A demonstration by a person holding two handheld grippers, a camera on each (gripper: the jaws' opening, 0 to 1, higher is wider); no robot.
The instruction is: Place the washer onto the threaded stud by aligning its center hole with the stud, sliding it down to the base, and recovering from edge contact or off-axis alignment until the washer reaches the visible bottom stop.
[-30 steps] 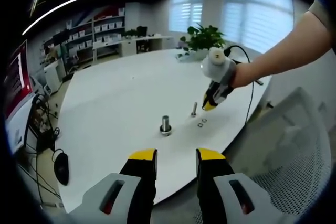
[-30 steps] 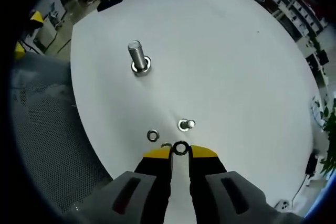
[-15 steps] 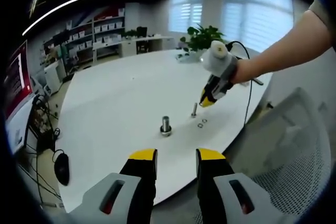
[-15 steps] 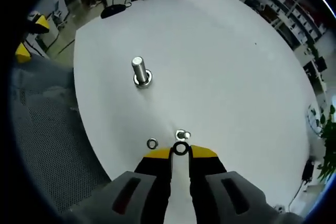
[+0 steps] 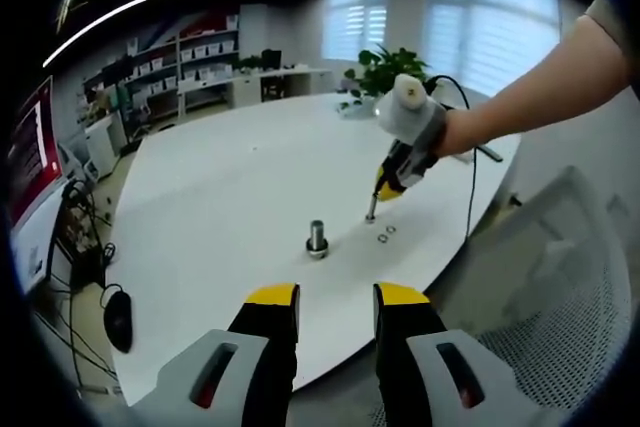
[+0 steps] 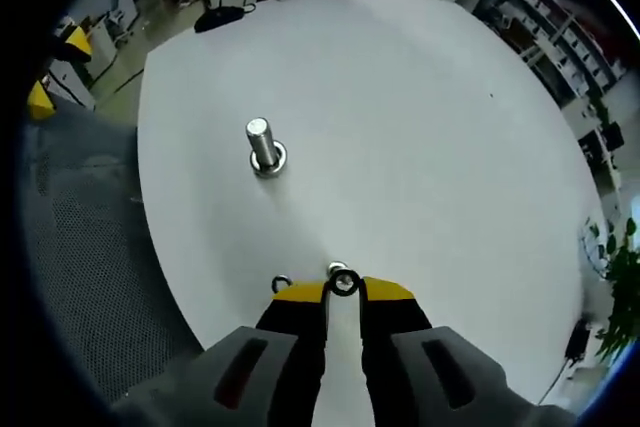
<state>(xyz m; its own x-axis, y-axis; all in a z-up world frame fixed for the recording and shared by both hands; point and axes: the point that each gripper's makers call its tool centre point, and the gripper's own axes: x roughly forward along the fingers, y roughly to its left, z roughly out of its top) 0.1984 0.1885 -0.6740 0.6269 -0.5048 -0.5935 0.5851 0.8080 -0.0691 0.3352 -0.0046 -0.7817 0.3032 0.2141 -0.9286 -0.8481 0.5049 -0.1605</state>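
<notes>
From the left: my left gripper (image 5: 335,299) is hanging short of the near edge of the white table (image 5: 220,177), jaws parted with a clear gap and nothing between them. It is waiting well back from the work.

Next along, the large stud (image 5: 317,237) is standing upright on its base, unused. Just right of it the thin threaded stud (image 5: 370,209) is rising vertical from the table, with a loose washer (image 5: 384,238) lying flat just beside its foot.

My right gripper (image 5: 388,187) is coming in from the right, tips directly above the thin stud's top. In the right gripper view, its jaws (image 6: 343,289) are pinching the washer (image 6: 343,283) by the rim, hole open and facing forward. The thin stud's top (image 6: 336,269) is showing just beyond the washer's far edge, slightly off to the left.

Judgement: the stud's long axis is vertical; the hole is sitting near the axis but not proven centred. The right gripper is far nearer. Risk of edge contact on the thread crest.
</notes>
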